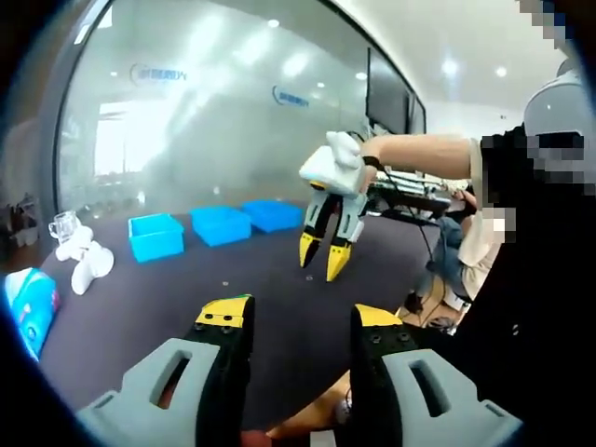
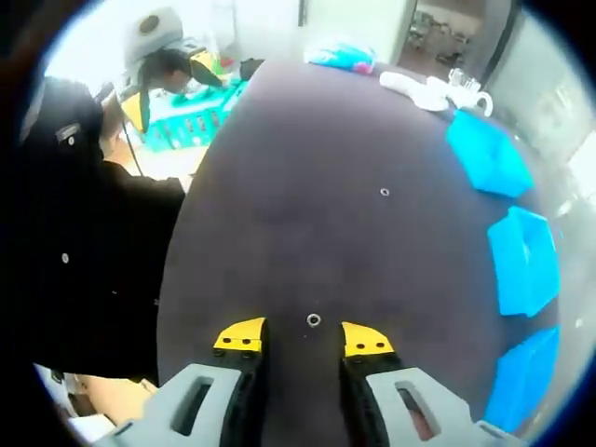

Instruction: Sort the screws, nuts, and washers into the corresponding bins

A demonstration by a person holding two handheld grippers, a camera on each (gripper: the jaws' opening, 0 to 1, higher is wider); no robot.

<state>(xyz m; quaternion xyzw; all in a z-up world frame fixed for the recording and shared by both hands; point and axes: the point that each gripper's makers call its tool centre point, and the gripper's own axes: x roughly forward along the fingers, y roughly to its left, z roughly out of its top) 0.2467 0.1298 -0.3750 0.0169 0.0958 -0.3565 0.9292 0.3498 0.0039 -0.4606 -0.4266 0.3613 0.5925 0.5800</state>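
Observation:
A small metal ring, a nut or washer [image 2: 314, 320], lies on the dark table [image 2: 307, 233] just ahead of my right gripper [image 2: 303, 340], whose yellow-tipped jaws stand open on either side of it without touching. Another small part [image 2: 385, 193] lies farther out. Three blue bins [image 2: 489, 154] [image 2: 526, 261] [image 2: 521, 377] line the right edge. In the left gripper view, the bins [image 1: 155, 236] [image 1: 221, 224] [image 1: 272, 214] stand at the table's far side. A hand holds the right gripper [image 1: 323, 259] pointing down over the table. My left gripper [image 1: 300, 321] is open and holds nothing.
A white object [image 1: 84, 261], a glass cup [image 1: 63, 223] and a blue packet [image 1: 28, 307] sit at the table's left end. A glass wall rises behind the bins. The person in black [image 2: 74, 233] stands at the table's near edge, beside a teal crate [image 2: 196, 121].

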